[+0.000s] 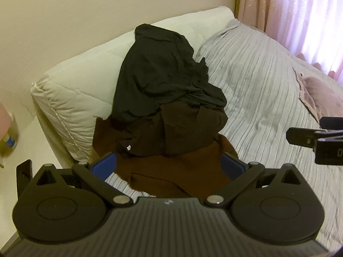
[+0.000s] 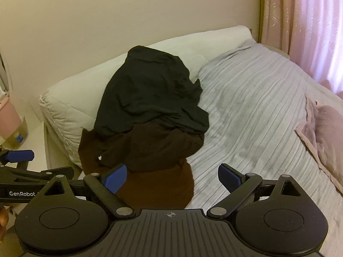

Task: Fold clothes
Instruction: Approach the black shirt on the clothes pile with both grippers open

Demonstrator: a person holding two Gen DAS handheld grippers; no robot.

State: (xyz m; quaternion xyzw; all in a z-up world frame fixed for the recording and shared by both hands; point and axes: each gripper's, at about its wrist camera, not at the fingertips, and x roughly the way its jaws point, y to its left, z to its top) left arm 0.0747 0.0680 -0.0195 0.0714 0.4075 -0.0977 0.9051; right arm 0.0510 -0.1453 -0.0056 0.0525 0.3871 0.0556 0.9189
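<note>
1. The scene is a bed [image 2: 257, 111] covered with a pale grey ribbed bedspread, seen from two cameras mounted on handheld grippers.
2. A heap of clothes sits near the centre of both views, leaning toward 11 o'clock against a white quilted pillow [image 1: 70, 94] that lies along the cream wall.
3. The top of the heap is a black garment [image 1: 163, 72], crumpled and draped over the pillow's edge.
4. Under it lies a dark brown garment [image 1: 171, 132], bunched, with a small white tag showing on its lower left.
5. A lighter brown garment [image 1: 182, 171] spreads flat on the bedspread at 6 o'clock of the heap, nearest the cameras.
6. The left gripper [image 1: 169, 167] hovers over the near edge of this lighter brown garment; its blue-padded fingers [image 1: 105, 167] stand wide apart and hold nothing, with cloth visible between them.
7. The right gripper [image 2: 171, 177] hangs just to the right of the heap; its blue fingers [image 2: 115, 177] are also spread wide and empty, the left one over brown cloth, the right one over bare bedspread.
8. In the left view the right gripper shows as black parts at 3 o'clock; in the right view the left gripper shows at 9 o'clock.
9. A pink cloth [image 2: 321, 128] lies crumpled at 3 o'clock on the bed, well apart from the heap.
10. Pink curtains [image 2: 310, 32] hang at 1 o'clock behind the bed.
</note>
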